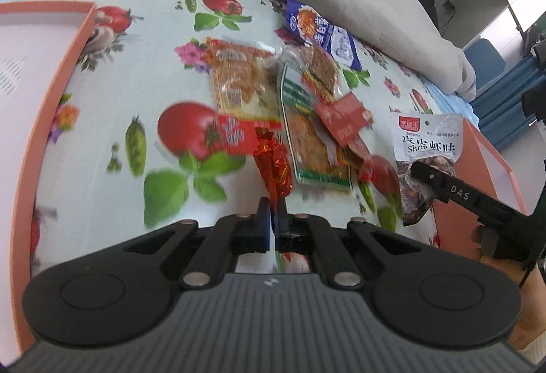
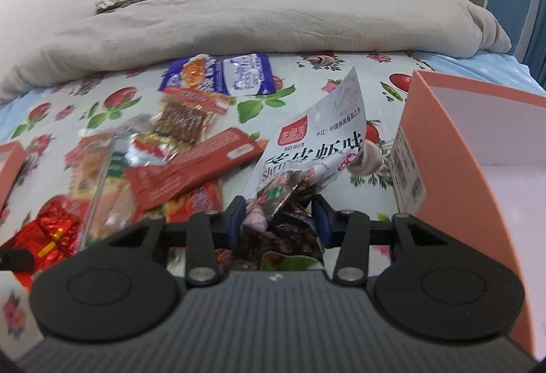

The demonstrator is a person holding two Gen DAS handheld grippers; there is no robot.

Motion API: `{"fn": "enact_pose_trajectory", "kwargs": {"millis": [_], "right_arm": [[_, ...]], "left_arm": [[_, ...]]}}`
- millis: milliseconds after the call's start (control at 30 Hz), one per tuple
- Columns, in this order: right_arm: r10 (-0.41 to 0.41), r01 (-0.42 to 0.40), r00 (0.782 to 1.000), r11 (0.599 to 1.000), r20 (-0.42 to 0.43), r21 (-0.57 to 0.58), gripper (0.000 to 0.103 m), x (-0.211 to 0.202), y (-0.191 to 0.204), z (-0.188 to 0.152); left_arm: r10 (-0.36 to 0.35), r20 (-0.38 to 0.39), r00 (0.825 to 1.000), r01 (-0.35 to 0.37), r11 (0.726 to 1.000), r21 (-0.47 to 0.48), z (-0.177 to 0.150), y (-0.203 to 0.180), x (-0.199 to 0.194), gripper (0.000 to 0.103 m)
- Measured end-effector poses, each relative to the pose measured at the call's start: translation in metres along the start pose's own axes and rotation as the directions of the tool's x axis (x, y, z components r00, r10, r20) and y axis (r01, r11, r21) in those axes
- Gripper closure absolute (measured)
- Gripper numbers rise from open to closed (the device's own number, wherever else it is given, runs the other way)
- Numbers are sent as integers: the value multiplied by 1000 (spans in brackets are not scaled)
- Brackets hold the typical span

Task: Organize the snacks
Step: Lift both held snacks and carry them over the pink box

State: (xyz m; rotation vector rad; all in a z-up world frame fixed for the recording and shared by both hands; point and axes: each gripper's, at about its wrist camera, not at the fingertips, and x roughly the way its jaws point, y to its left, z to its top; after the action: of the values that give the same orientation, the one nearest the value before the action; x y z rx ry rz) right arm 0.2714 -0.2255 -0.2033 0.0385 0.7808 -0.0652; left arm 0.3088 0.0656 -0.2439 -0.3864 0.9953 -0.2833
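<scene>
My left gripper [image 1: 273, 212] is shut on the tail of a red foil-wrapped snack [image 1: 274, 168], which hangs just above the tomato-print sheet [image 1: 136, 73]. My right gripper [image 2: 279, 216] is shut on the dark lower part of a white and grey shrimp snack packet [image 2: 314, 141], which stands tilted up between its pads. In the left wrist view that packet [image 1: 426, 137] shows at the right, with one right finger [image 1: 443, 183] across it. Loose snacks lie piled between the two: a blue packet [image 2: 221, 73], a red bar [image 2: 194, 168] and clear packets of brown pieces [image 1: 239, 83].
An orange box with a white inside [image 2: 443, 134] stands open close to the right of my right gripper. A second orange box [image 1: 51, 100] lies at the left of the sheet. A grey blanket [image 2: 273, 18] is bunched along the far side of the bed.
</scene>
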Motion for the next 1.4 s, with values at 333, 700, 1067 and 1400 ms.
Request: {"fn": "enact_pose_trajectory", "kwargs": {"millis": [333, 700, 1067, 1400], "right_arm": [[71, -74, 996, 996, -61, -46, 58, -58, 13, -53], [132, -132, 984, 991, -116, 10, 58, -89, 7, -95], [109, -110, 988, 994, -108, 2, 57, -101, -7, -103], [120, -119, 984, 993, -134, 21, 57, -101, -17, -118]], "left_arm": [[9, -14, 1000, -9, 999, -36, -61, -4, -45, 100], [46, -104, 994, -46, 999, 8, -100, -11, -52, 79], [135, -120, 984, -87, 936, 342, -98, -55, -46, 29], [211, -93, 973, -145, 872, 467, -90, -86, -9, 28]]}}
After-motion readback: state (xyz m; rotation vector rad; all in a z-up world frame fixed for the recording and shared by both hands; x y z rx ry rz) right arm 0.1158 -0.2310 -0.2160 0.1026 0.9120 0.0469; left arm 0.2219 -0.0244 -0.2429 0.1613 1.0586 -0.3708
